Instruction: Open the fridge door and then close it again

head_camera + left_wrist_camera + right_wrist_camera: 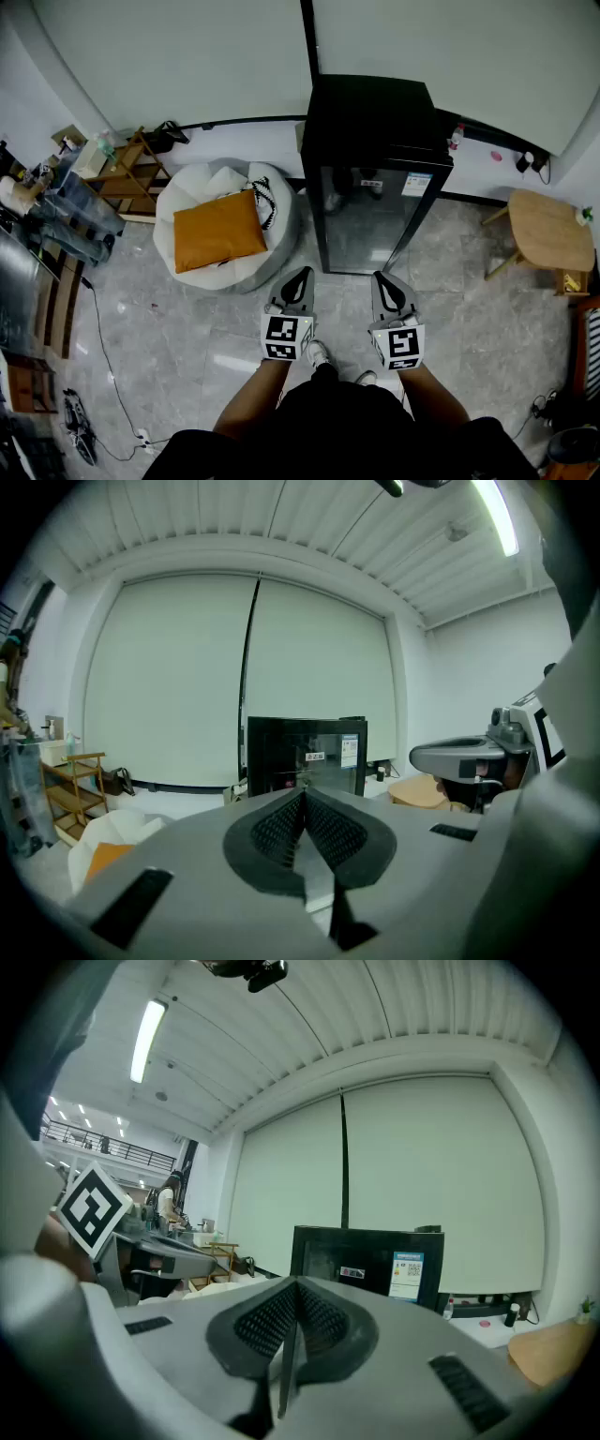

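Observation:
A small black fridge [375, 169] with a glass door stands against the back wall, its door closed; a label sticks to the door's upper right. It appears again ahead in the left gripper view [305, 757] and in the right gripper view [367, 1260]. My left gripper [301, 276] and right gripper [383, 279] are held side by side in front of the fridge, a short way from the door and touching nothing. Both are shut with nothing between the jaws, as the left gripper [303, 803] and right gripper [294, 1290] show in their own views.
A white beanbag [225, 234] with an orange cushion [217, 231] lies left of the fridge. A wooden shelf [127, 173] stands at the back left. A round wooden table [548, 230] is at the right. Cables [103, 356] run over the grey tiled floor.

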Available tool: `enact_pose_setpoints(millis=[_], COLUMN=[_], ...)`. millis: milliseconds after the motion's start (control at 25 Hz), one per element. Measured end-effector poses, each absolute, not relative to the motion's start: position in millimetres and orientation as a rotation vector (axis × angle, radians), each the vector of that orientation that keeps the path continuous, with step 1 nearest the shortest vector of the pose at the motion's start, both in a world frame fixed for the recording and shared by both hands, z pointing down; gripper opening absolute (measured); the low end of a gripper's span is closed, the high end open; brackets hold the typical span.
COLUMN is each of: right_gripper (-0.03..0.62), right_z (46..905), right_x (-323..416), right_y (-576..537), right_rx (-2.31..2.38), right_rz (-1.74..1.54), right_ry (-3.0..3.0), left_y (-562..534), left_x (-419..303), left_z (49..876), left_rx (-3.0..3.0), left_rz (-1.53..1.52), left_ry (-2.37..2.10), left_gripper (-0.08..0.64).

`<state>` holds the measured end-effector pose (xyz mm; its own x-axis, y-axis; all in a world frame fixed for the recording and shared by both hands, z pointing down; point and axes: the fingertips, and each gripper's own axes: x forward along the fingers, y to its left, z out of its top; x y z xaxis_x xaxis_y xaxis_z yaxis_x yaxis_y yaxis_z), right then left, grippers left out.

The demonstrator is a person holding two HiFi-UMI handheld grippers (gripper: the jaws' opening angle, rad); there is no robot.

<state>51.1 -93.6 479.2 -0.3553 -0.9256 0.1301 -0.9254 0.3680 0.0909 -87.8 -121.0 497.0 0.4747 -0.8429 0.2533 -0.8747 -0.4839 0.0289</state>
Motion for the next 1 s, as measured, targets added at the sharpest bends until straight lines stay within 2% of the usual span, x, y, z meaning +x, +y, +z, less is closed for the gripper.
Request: enact_pose_setpoints(millis=[440, 1000], right_gripper=[0.015, 0.015], right_z=[476, 484], right_x=[64, 62], right_y=[-75, -120], right_rx=[1.672, 1.718], right_rz=[0.01, 0.076], right_ry=[-2.466, -2.451], left_y=[-101, -143], left_x=[-82, -93], left_z=[491, 496], left_rx=[2.557, 2.56], left_rz=[0.323, 0.367], left_ry=[-1.529, -1.532], left_gripper=[0.021, 0.021])
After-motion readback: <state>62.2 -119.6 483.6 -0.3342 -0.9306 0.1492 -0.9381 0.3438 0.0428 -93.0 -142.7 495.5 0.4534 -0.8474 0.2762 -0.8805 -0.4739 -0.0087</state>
